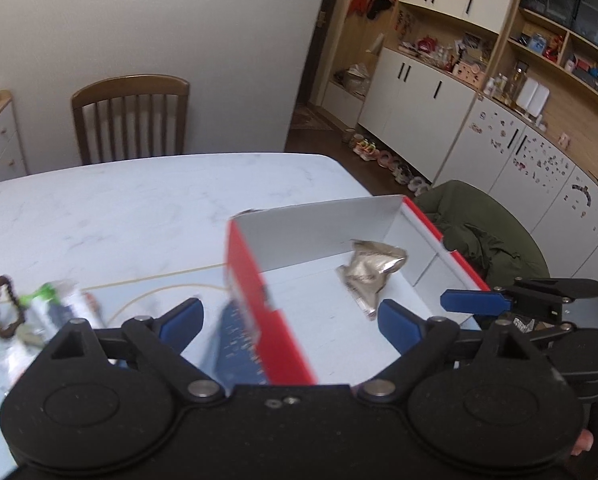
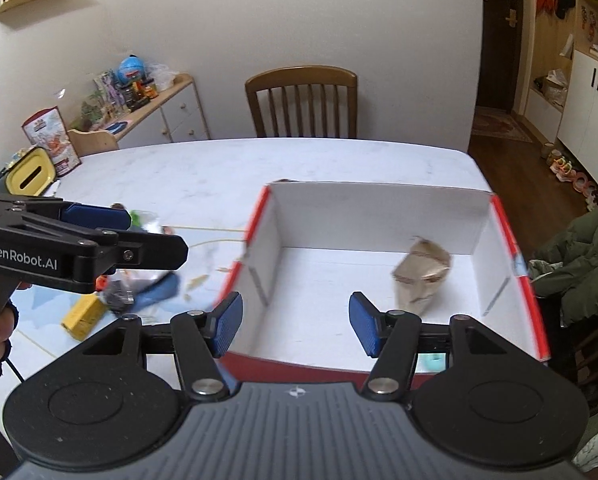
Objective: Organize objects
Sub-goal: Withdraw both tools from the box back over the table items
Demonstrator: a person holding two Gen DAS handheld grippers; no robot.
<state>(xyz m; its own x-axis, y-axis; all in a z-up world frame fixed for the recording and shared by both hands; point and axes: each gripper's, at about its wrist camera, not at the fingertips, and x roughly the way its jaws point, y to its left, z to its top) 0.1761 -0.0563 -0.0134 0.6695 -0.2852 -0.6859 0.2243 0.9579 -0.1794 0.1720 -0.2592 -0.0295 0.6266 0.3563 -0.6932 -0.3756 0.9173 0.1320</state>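
A shallow red-and-white cardboard box (image 2: 379, 216) stands open on the white marble table (image 2: 219, 168). A crumpled gold packet (image 2: 419, 276) lies inside it, toward the right. My right gripper (image 2: 297, 324) hovers open over the box's near wall and holds nothing. My left gripper (image 1: 291, 322) is open too, and the box's red left wall (image 1: 255, 292) shows between its fingers. The gold packet (image 1: 369, 272) lies just beyond its right finger. Left of the box is a blurred pile: a yellow carton (image 2: 83, 316), a blue packet (image 2: 159, 292) and a brown bead bracelet (image 1: 3, 308).
A wooden chair (image 2: 301, 100) stands at the table's far side. A green jacket (image 2: 571, 264) is draped to the right of the box. A yellow-lidded container (image 2: 31, 176) sits at the table's far left. Cabinets and shelves (image 1: 439, 92) line the right wall.
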